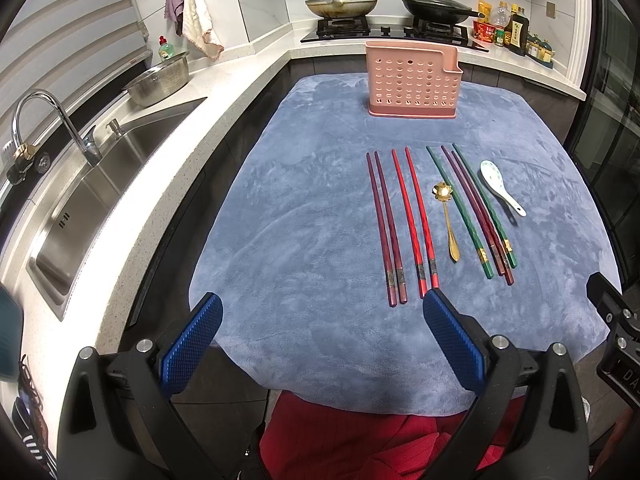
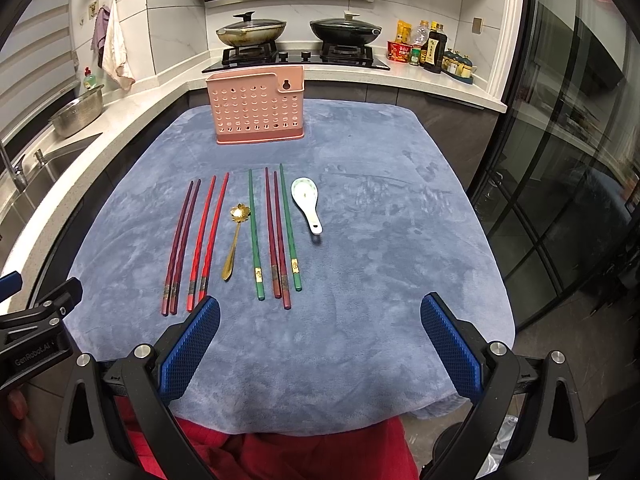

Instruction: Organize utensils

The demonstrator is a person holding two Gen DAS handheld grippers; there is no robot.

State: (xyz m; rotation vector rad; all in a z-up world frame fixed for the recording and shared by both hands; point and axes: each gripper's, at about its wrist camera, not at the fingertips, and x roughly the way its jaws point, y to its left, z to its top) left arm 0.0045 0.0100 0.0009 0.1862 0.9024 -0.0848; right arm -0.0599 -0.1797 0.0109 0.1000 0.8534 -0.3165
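A pink perforated utensil holder (image 1: 412,80) (image 2: 256,108) stands at the far end of a blue-grey cloth (image 1: 304,240) (image 2: 380,260). In a row before it lie dark red chopsticks (image 1: 386,228) (image 2: 180,240), bright red chopsticks (image 1: 416,220) (image 2: 206,240), a gold spoon (image 1: 447,220) (image 2: 234,240), green chopsticks (image 1: 460,212) (image 2: 254,232), maroon chopsticks (image 1: 478,210) (image 2: 276,240) and a white ceramic spoon (image 1: 502,188) (image 2: 307,204). My left gripper (image 1: 322,304) is open and empty near the front edge. My right gripper (image 2: 320,306) is open and empty too.
A steel sink (image 1: 92,196) with a tap (image 1: 52,120) and colander (image 1: 160,78) lies left. A stove with two lidded woks (image 1: 340,2) (image 2: 346,30) is behind the holder, bottles (image 2: 432,50) to its right. A glass door (image 2: 580,160) stands right.
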